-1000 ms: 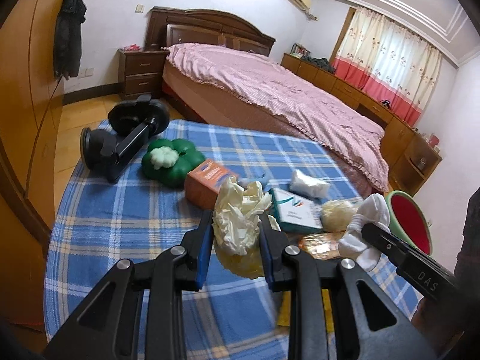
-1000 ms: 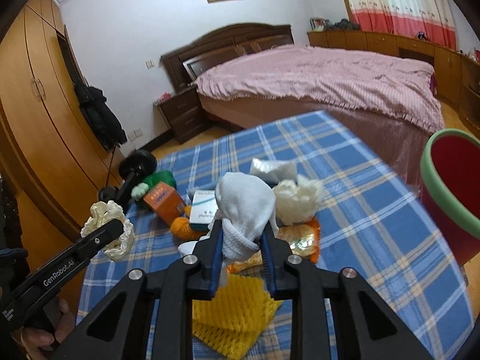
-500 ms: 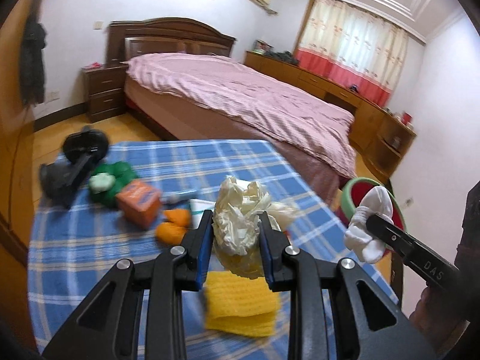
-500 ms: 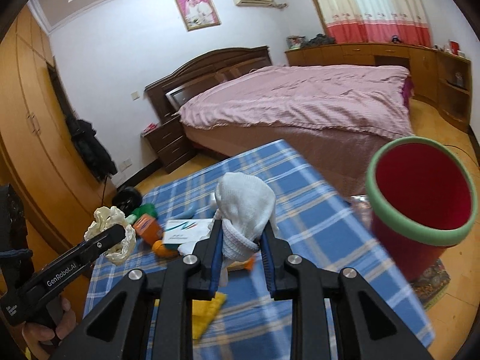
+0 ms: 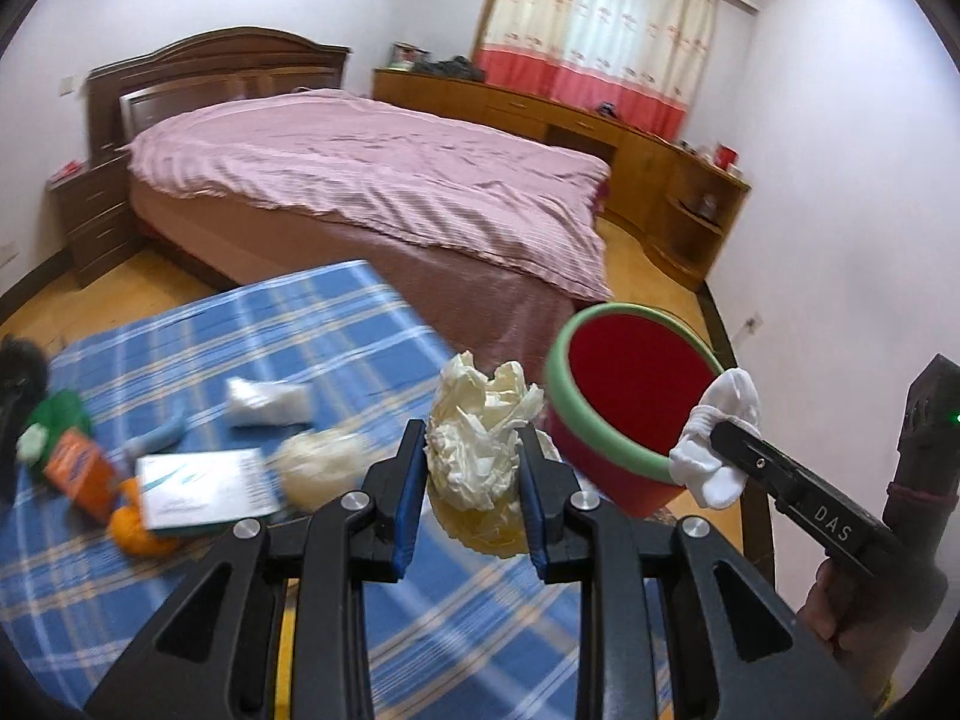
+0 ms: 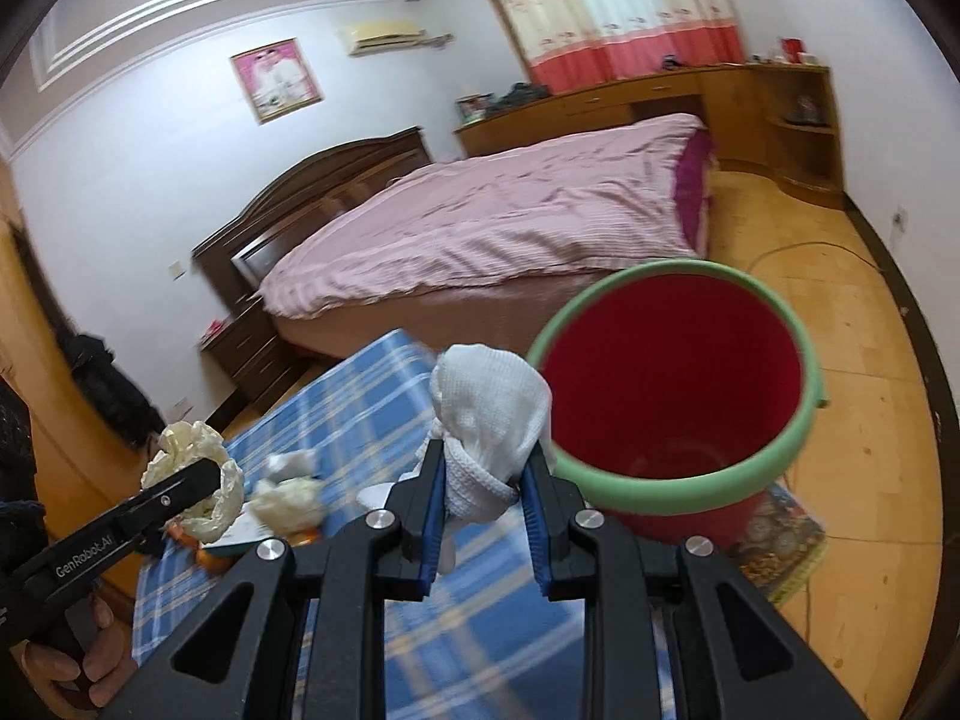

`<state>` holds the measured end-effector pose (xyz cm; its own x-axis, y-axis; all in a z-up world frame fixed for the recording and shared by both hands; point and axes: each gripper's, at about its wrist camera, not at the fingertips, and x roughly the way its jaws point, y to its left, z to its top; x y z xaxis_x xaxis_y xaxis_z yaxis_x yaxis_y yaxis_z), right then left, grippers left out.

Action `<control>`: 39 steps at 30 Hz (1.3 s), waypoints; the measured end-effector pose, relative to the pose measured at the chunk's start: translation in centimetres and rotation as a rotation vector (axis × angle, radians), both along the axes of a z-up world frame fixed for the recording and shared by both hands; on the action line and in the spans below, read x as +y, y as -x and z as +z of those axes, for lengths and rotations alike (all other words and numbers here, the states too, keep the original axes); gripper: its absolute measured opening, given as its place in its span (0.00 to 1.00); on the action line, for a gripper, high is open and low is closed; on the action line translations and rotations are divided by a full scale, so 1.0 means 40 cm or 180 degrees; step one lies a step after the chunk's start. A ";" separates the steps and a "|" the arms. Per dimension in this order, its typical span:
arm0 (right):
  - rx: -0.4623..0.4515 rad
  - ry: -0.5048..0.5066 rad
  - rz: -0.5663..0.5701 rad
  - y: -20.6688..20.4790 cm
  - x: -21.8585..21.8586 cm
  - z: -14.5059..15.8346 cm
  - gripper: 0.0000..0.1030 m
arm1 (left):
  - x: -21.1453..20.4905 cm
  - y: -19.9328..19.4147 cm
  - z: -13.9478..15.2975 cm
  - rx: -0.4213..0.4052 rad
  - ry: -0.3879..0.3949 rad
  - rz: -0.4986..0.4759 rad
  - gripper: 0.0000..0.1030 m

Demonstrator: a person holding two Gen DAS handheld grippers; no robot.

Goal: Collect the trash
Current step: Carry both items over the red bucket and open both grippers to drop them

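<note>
My left gripper point(image 5: 471, 468) is shut on a crumpled cream paper wad point(image 5: 480, 432), held above the table's right edge, just left of the red bin with a green rim point(image 5: 630, 396). My right gripper point(image 6: 483, 480) is shut on a white cloth wad point(image 6: 489, 414), held beside the bin's rim point(image 6: 672, 492). The right gripper with its white wad point(image 5: 720, 438) shows in the left wrist view at the bin's right rim. The left gripper's wad point(image 6: 198, 480) shows in the right wrist view over the table.
The blue plaid table point(image 5: 252, 330) holds a white tissue point(image 5: 267, 402), a white-green box point(image 5: 204, 486), an orange box point(image 5: 78, 468), orange peel point(image 5: 135, 531) and a pale wad point(image 5: 321, 468). A bed point(image 5: 372, 180) stands behind. The bin stands on the wooden floor point(image 6: 864, 396).
Both grippers have swung right from over the table's clutter toward the red bin, each still holding its wad. The bin has grown much closer in both views.
</note>
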<state>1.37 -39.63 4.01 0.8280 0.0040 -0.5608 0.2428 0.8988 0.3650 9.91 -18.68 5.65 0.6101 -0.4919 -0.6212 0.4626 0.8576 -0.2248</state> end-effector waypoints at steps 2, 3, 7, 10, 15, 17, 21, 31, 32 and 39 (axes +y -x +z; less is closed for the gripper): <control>0.0007 -0.0013 -0.0073 0.009 -0.032 -0.006 0.25 | -0.049 -0.013 -0.004 0.0045 -0.0002 -0.0097 0.28; 0.0015 -0.0024 -0.0119 0.009 -0.055 -0.012 0.25 | -0.071 -0.017 -0.005 0.0065 -0.0001 -0.0139 0.28; 0.0049 -0.0043 -0.0260 0.007 -0.121 -0.031 0.25 | -0.162 -0.038 -0.014 0.0097 -0.0030 -0.0304 0.28; 0.0091 -0.0041 -0.0349 -0.008 -0.170 -0.050 0.25 | -0.234 -0.053 -0.029 0.0115 -0.0070 -0.0442 0.28; 0.0173 -0.0064 -0.0420 -0.030 -0.221 -0.084 0.26 | -0.315 -0.079 -0.063 0.0208 -0.0128 -0.0577 0.28; 0.0207 -0.0067 -0.0441 -0.037 -0.237 -0.097 0.26 | -0.345 -0.090 -0.078 0.0240 -0.0130 -0.0618 0.28; 0.0279 -0.0053 -0.0494 -0.055 -0.270 -0.124 0.26 | -0.394 -0.112 -0.108 0.0322 -0.0173 -0.0695 0.28; 0.0371 -0.0070 -0.0563 -0.078 -0.300 -0.159 0.31 | -0.458 -0.142 -0.159 0.0376 -0.0347 -0.0797 0.46; 0.0370 -0.0070 -0.0569 -0.080 -0.302 -0.160 0.32 | -0.458 -0.140 -0.157 0.0369 -0.0340 -0.0788 0.49; 0.0344 -0.0063 -0.0571 -0.077 -0.304 -0.158 0.46 | -0.437 -0.140 -0.140 0.0365 -0.0277 -0.0664 0.51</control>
